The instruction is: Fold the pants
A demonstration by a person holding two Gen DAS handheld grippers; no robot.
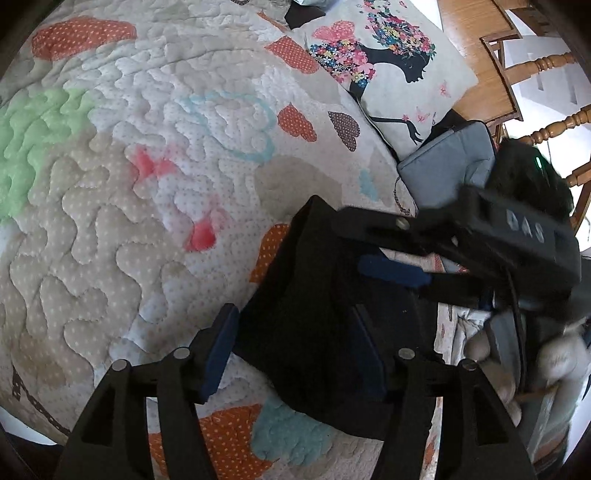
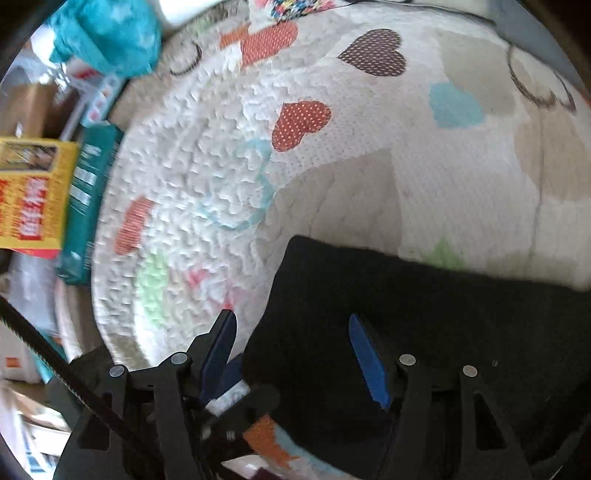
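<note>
The black pants (image 1: pixel 314 314) lie folded into a compact block on the quilted heart-patterned bedspread (image 1: pixel 147 184). My left gripper (image 1: pixel 295 347) is open, its blue-padded fingers standing either side of the near end of the pants. My right gripper (image 1: pixel 391 273) shows in the left wrist view over the far right part of the pants. In the right wrist view the pants (image 2: pixel 424 314) fill the lower right, and my right gripper (image 2: pixel 295 354) is open above their left edge. The left gripper's fingertips (image 2: pixel 229 391) show at the lower left there.
A cushion (image 1: pixel 388 66) with a flower-haired silhouette and a grey pad (image 1: pixel 450 162) lie at the bed's right edge, with wooden chairs (image 1: pixel 535 110) beyond. In the right wrist view, yellow and teal boxes (image 2: pixel 40 195) and a turquoise bundle (image 2: pixel 107 33) sit past the left edge.
</note>
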